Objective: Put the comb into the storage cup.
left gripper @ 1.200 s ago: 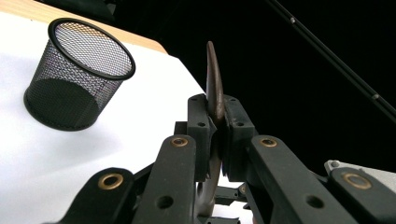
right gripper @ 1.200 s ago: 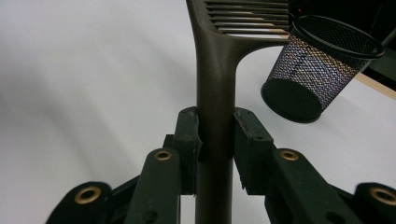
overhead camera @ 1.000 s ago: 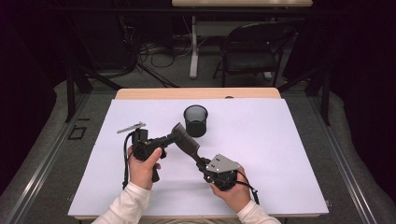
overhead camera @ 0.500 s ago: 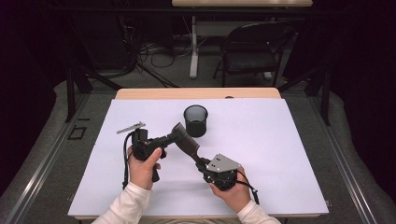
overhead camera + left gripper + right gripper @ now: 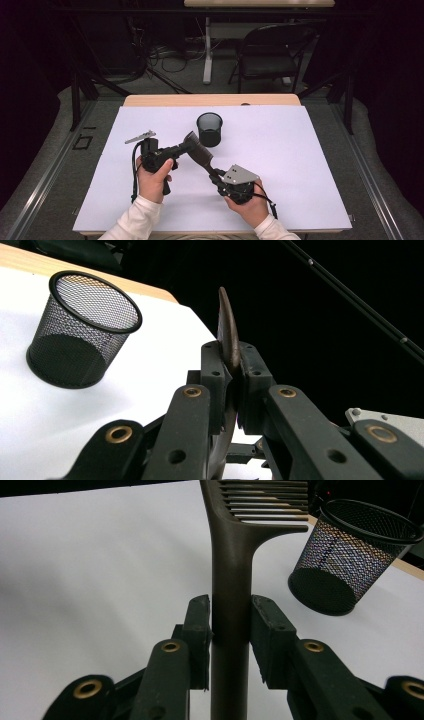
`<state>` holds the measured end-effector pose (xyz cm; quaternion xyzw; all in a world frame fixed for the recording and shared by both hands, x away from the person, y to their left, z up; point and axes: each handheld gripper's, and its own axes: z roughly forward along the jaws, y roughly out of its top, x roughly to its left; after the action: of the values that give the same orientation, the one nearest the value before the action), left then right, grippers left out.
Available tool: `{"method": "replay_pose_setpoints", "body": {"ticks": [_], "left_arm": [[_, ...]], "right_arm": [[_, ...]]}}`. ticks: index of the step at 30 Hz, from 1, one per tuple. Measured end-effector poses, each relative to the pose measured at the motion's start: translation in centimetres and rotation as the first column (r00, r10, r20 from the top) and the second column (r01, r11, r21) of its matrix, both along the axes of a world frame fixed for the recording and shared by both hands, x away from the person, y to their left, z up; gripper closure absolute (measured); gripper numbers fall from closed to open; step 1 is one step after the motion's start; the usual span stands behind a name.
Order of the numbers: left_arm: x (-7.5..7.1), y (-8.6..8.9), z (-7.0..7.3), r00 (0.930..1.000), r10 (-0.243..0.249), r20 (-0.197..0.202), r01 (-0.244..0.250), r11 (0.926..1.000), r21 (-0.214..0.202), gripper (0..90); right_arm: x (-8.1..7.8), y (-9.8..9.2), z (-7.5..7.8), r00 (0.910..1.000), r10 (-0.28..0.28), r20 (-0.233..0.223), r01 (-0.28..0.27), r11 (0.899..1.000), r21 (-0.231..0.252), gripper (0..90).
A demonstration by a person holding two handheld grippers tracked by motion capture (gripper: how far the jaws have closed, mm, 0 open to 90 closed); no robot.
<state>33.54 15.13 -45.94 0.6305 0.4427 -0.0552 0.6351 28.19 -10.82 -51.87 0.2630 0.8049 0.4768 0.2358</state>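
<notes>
A dark brown comb [image 5: 198,151] hangs tilted above the white table, held at both ends. My left gripper [image 5: 183,145] is shut on the edge of its toothed head [image 5: 227,335], with both pads [image 5: 214,375] pressed on it. My right gripper [image 5: 215,175] has the comb's handle [image 5: 231,580] between its pads [image 5: 199,630], which still touch it; these jaws have just been opening a little. A black mesh cup [image 5: 209,130] stands upright and empty on the table just beyond the comb, also seen as the cup [image 5: 80,330] and cup [image 5: 350,555].
The white sheet [image 5: 300,165] covers the table, with a wooden edge [image 5: 210,100] at the far side. A folding chair [image 5: 270,50] and cables lie on the floor behind. The right gripper's grey plate [image 5: 385,425] shows close beside the left jaws.
</notes>
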Motion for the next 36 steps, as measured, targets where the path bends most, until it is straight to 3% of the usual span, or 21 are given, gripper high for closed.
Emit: {"method": "replay_pose_setpoints", "body": {"ticks": [14,23,36], "left_arm": [[0.2,0.6,0.1,0.9995,0.026,0.015,-0.026,0.9997,-0.002,84.5],[0.5,1.3,0.2,0.9984,0.053,0.022,-0.053,0.9986,0.002,84.5],[0.8,2.5,0.4,0.9952,0.090,0.039,-0.090,0.9960,-0.006,84.5]], "right_arm": [[0.0,0.0,0.1,0.9997,0.024,0.000,-0.024,1.000,-0.001,61.3],[0.1,0.2,0.1,0.9999,0.013,0.010,-0.012,0.999,-0.037,51.6],[0.2,0.0,0.1,0.9992,0.021,0.033,-0.019,0.998,-0.051,47.0]]}}
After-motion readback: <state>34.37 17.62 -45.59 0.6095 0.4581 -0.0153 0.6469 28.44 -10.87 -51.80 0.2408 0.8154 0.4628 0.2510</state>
